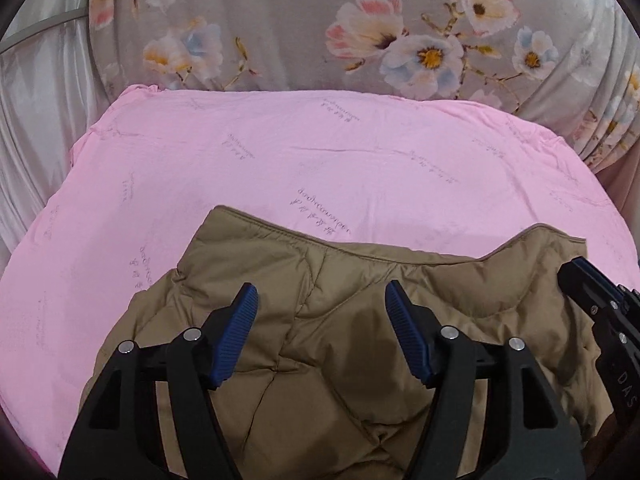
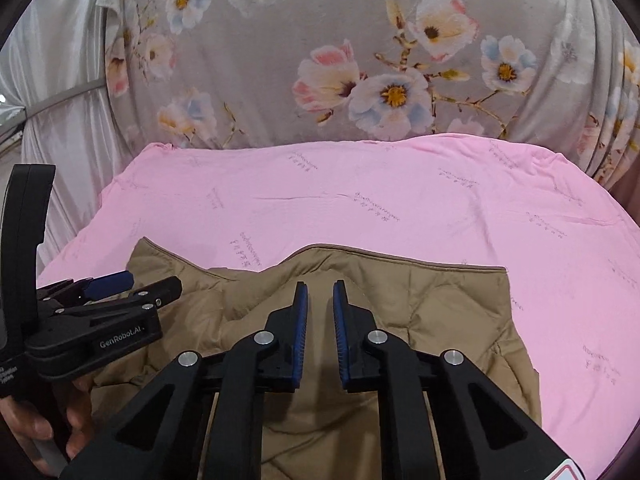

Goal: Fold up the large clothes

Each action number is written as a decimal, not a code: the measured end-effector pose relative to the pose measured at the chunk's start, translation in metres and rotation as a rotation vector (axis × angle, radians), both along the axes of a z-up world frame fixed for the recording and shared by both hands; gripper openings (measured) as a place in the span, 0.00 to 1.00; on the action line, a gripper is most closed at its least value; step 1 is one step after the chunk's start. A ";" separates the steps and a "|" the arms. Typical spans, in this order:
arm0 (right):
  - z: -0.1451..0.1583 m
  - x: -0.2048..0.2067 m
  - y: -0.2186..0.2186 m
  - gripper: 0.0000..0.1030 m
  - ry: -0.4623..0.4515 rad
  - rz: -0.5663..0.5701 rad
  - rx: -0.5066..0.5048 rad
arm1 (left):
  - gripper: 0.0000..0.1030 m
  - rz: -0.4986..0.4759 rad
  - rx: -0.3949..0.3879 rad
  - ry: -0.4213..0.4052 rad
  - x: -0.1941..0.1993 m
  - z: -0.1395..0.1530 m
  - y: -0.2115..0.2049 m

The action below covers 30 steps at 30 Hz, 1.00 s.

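Observation:
A tan quilted jacket (image 1: 340, 360) (image 2: 440, 320) lies flat on a pink sheet (image 1: 280, 160) (image 2: 380, 208), its piped far edge running across both views. My left gripper (image 1: 320, 286) hovers over the jacket's left part, open wide, with nothing between its blue pads (image 1: 240, 332). My right gripper (image 2: 320, 284) is over the jacket's middle, open by only a narrow slit, and no cloth is caught between its fingers. In the right wrist view the left gripper (image 2: 150, 282) is at the left edge, held by a hand (image 2: 76, 420).
A grey floral cloth (image 1: 300, 20) (image 2: 280, 60) hangs upright behind the pink sheet. A white satin drape (image 1: 40, 100) (image 2: 60, 80) falls at the left. The pink sheet stretches well past the jacket, far and to the right.

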State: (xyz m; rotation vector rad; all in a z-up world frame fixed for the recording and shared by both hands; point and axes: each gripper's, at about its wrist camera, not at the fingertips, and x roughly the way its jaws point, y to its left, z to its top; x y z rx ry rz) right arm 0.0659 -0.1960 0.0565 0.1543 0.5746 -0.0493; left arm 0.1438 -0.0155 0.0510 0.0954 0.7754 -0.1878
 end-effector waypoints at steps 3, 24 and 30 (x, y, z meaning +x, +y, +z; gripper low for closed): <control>-0.017 0.020 -0.005 0.10 0.064 -0.035 0.006 | 0.62 0.057 -0.009 0.045 0.017 -0.019 0.009; -0.088 0.059 -0.024 0.03 0.186 -0.079 0.122 | 0.65 0.102 -0.013 0.021 0.042 -0.066 0.011; -0.088 0.061 -0.025 0.03 0.199 -0.082 0.121 | 0.65 0.105 -0.008 0.025 0.044 -0.067 0.010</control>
